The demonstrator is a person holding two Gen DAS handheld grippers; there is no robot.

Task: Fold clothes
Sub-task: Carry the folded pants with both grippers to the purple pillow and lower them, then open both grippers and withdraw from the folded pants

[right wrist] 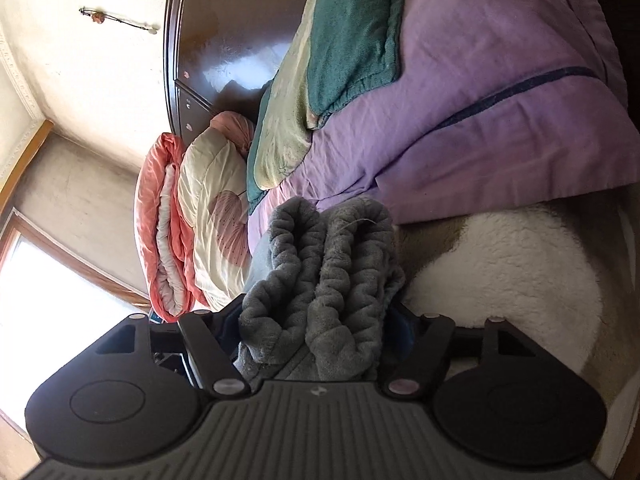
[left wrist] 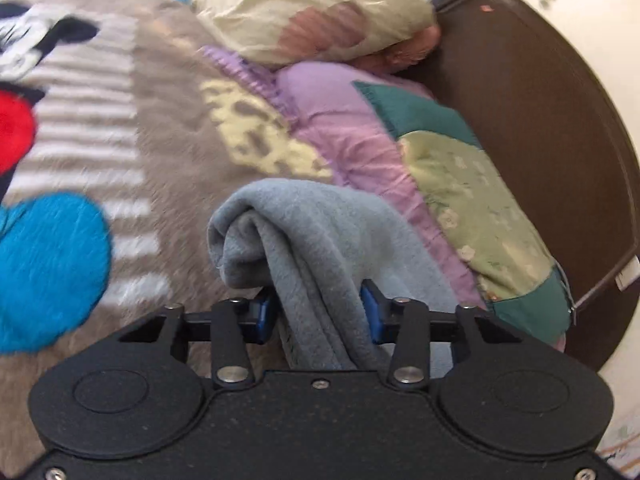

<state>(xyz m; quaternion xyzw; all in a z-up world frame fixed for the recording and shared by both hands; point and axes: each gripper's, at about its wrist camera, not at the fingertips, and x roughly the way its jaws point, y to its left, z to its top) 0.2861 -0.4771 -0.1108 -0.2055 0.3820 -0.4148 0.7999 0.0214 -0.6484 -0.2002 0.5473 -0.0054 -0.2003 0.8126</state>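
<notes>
A grey fleece garment [left wrist: 312,240] is bunched between the blue-padded fingers of my left gripper [left wrist: 320,312], which is shut on it above a plush cartoon blanket [left wrist: 168,152]. In the right wrist view my right gripper [right wrist: 316,332] is shut on a gathered elastic edge of the same grey fleece garment [right wrist: 320,276], held above the bed. The fingertips of both grippers are mostly hidden by the cloth.
A purple pillow [right wrist: 500,100] and a green-and-teal pillow [left wrist: 472,196] lie against a dark wooden headboard [left wrist: 520,92]. A cream quilt [left wrist: 312,8] and a folded pink quilt [right wrist: 160,232] sit beyond. A window [right wrist: 48,292] is at the left.
</notes>
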